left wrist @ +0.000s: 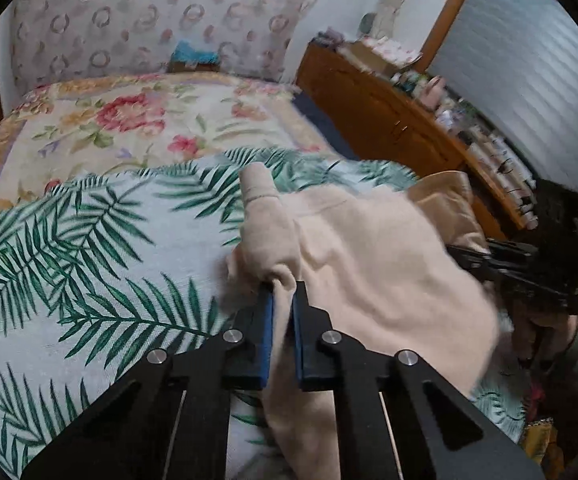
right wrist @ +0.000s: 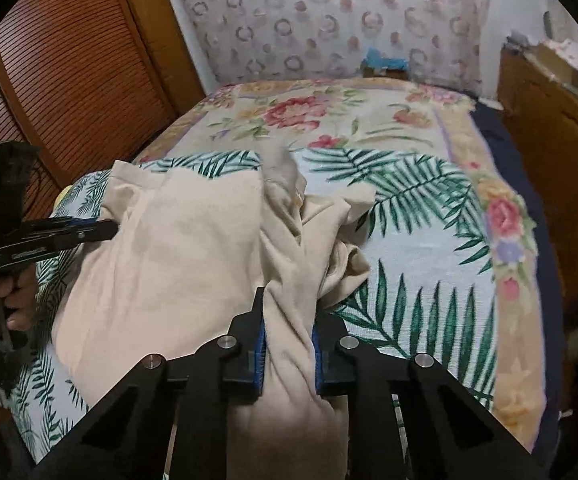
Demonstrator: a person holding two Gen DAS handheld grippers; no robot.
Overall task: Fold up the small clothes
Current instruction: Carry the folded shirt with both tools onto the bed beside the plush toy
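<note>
While my left tool point(left wrist: 283, 286) and right tool point(right wrist: 289, 300) each clench a fold of the beige garment point(right wrist: 177, 248), it lies centre frame, long axis crosswise, palm-print cloth point(right wrist: 417, 240) bare at right.

We see a palm-leaf sheet point(right wrist: 421, 240) over a floral blanket point(right wrist: 329, 116), a wooden dresser point(left wrist: 373, 112) beside them.

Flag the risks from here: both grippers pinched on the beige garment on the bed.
1. The left gripper holds only a thin pinch of the beige garment; it may slip.
2. The right gripper clamps a twisted bunch, so the fold may set crooked.
3. The palm-print cloth underneath could snag and drag.
</note>
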